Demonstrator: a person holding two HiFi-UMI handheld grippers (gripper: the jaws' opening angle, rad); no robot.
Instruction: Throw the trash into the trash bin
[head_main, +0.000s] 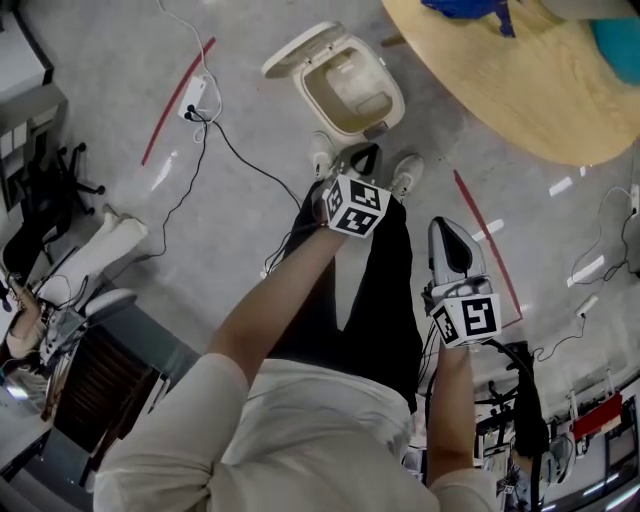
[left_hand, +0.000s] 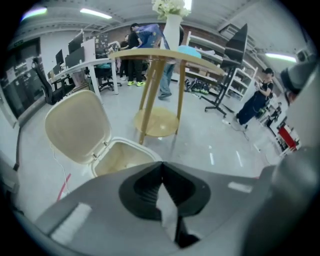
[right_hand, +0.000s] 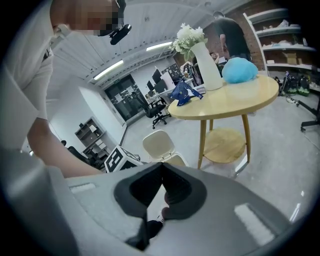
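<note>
Your left gripper and right gripper both have their jaws pressed together. The cream trash bin stands with its lid flipped open.

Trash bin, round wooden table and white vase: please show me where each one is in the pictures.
Trash bin (head_main: 345, 85): head view, inner wall of the open bin.
Round table (right_hand: 240, 95): right gripper view, bare part of its top.
White vase (right_hand: 206, 67): right gripper view, middle of its body.
</note>
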